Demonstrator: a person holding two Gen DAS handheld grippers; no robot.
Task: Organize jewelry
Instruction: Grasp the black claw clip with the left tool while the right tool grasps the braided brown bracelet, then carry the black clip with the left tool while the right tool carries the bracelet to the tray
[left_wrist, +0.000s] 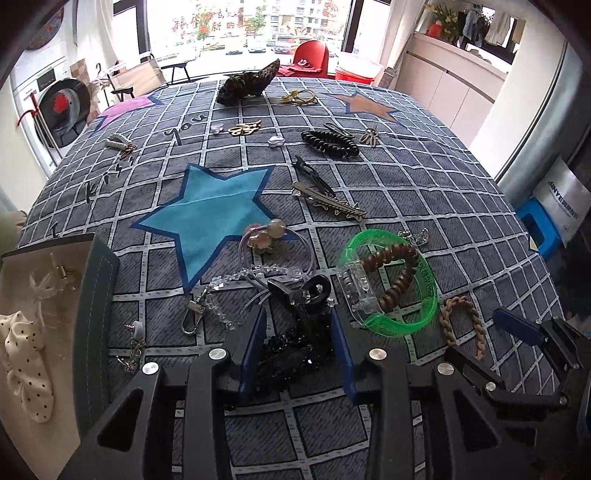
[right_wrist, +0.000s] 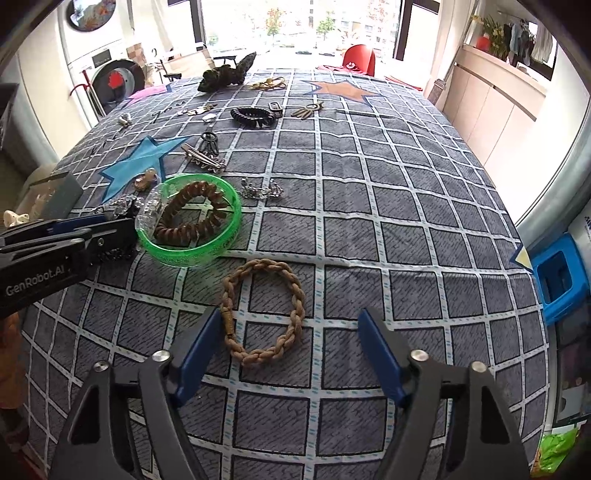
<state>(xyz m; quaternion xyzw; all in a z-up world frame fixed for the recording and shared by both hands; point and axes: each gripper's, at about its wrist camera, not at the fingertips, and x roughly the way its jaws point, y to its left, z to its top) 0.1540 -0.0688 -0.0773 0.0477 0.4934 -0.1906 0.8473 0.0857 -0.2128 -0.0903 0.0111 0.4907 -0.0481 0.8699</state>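
My left gripper (left_wrist: 298, 312) points down at a black beaded hair clip (left_wrist: 291, 354) on the grey checked cloth. Its blue pads touch the clip on both sides, so it is shut on it. From the right wrist view the left gripper (right_wrist: 110, 230) sits at the left edge beside a green bangle (right_wrist: 192, 221). My right gripper (right_wrist: 290, 312) stands open over a tan braided bracelet (right_wrist: 291, 295). The bracelet lies flat between the pads, nearer the left pad (right_wrist: 195, 350). An open jewelry box (left_wrist: 96, 314) at the left holds a dotted white scrunchie (left_wrist: 22, 362).
The green bangle (left_wrist: 391, 280) has a brown spiral tie and a clear claw clip (left_wrist: 354, 291) on it. A clear bead chain (left_wrist: 251, 275), metal clips (left_wrist: 325, 201), a black spiral tie (left_wrist: 328, 142) and a dark fabric bow (left_wrist: 247, 86) lie farther back. A blue stool (right_wrist: 557, 277) stands beyond the right edge.
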